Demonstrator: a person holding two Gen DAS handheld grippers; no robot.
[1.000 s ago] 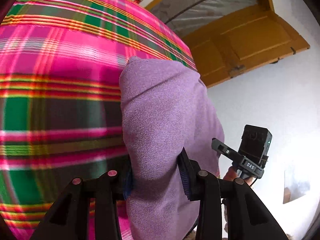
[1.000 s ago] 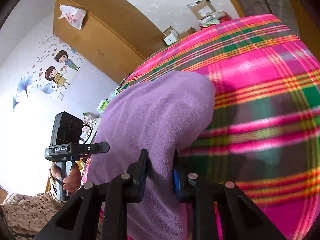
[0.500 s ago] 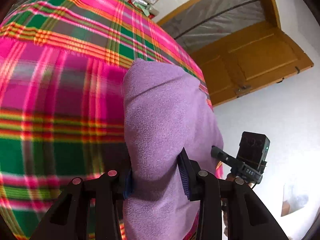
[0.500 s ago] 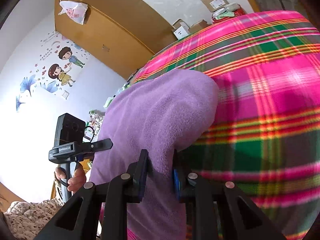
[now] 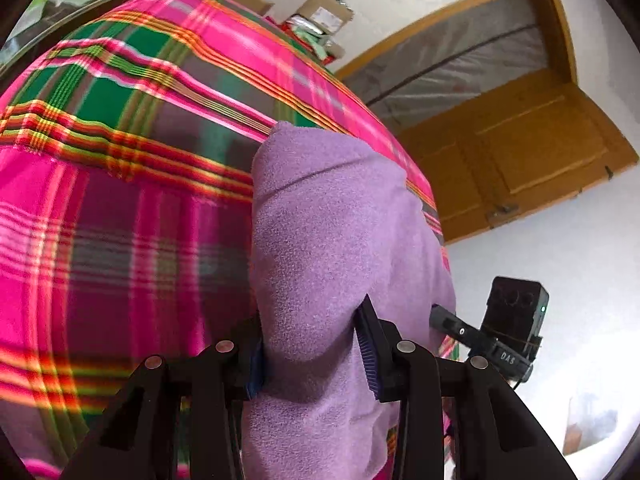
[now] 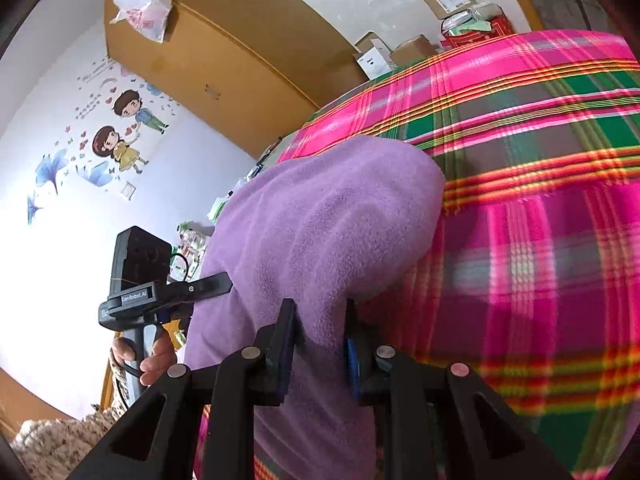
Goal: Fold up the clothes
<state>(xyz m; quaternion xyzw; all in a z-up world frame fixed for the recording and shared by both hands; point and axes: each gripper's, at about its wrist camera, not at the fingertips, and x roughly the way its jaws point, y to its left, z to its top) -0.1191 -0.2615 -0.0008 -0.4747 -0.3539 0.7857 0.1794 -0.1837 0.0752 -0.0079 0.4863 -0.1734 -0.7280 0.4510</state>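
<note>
Over plaid bedcover [image 5: 120, 240], both tongs apparently pinch purple garment [image 5: 332, 240].

- Your work surface is covered by a plaid cloth [image 5: 132, 208] in pink, green and orange stripes.
- A purple fleece garment [image 5: 332, 240] droops onto it, the far folded end resting on the plaid.

left gripper [image 5: 310, 354] clamped, right gripper [image 6: 318, 350] clamped, both angled downward
</note>
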